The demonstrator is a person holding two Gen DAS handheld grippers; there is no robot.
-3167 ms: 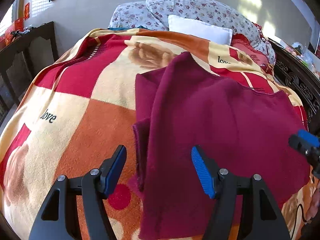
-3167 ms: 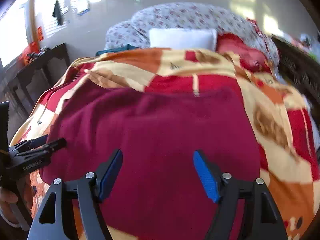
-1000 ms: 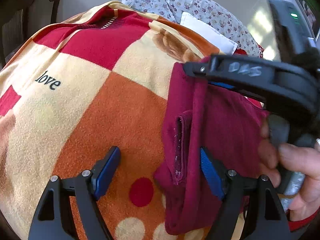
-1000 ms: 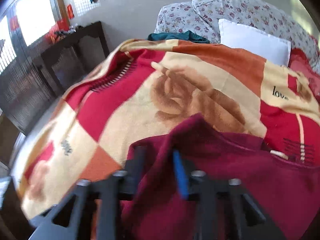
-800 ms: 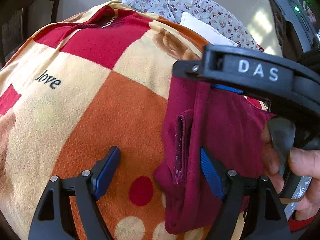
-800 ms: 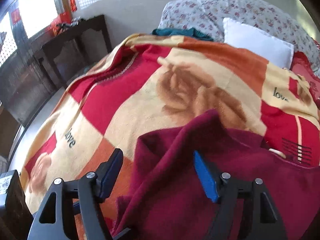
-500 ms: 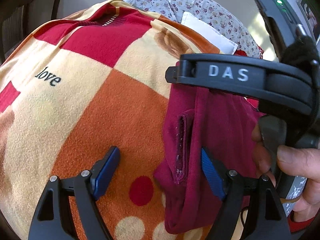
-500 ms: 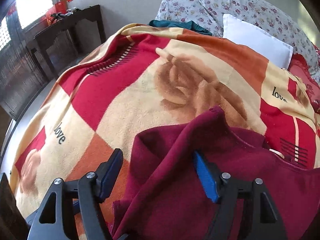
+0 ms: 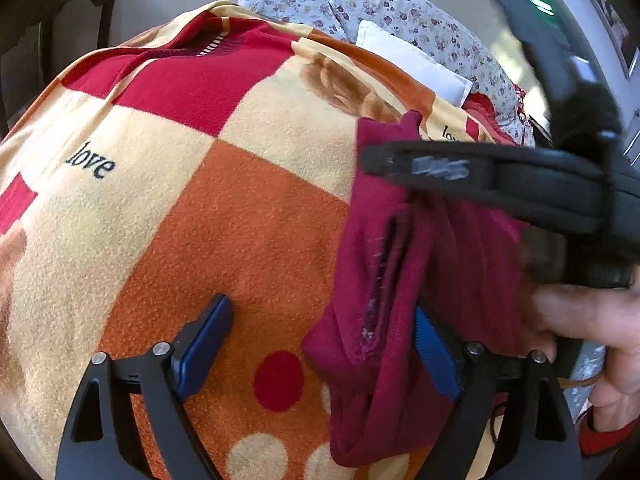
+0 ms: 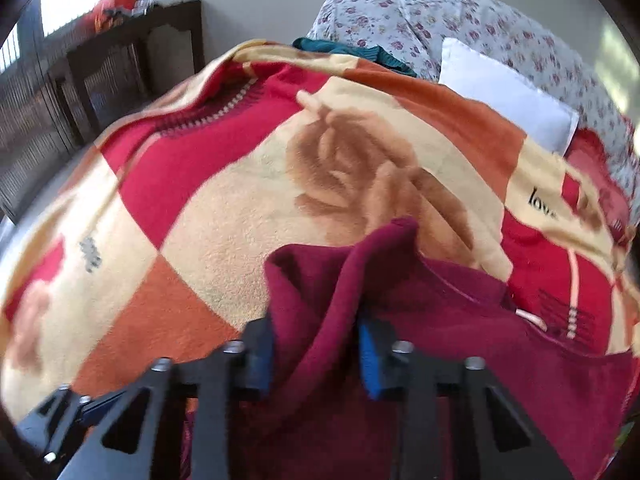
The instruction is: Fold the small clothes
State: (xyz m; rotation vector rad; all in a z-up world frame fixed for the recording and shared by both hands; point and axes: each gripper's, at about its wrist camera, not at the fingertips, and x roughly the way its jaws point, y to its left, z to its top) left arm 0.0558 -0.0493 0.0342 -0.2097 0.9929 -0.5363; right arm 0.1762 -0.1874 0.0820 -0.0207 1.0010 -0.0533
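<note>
Lying rumpled on the bed's blanket (image 9: pixel 224 216), the maroon garment (image 10: pixel 460 344) has one fold pinched up — the right tool (image 10: pixel 316 352) just closed on it; the left tool (image 9: pixel 320 344) gapes, angled down.

Bright daylight, fisheye-warped edges, motion blur in right view.

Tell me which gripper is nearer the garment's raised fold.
Right. The right gripper has been closing its jaws around the raised fold of the garment; the left gripper stands open at its lower edge.
</note>
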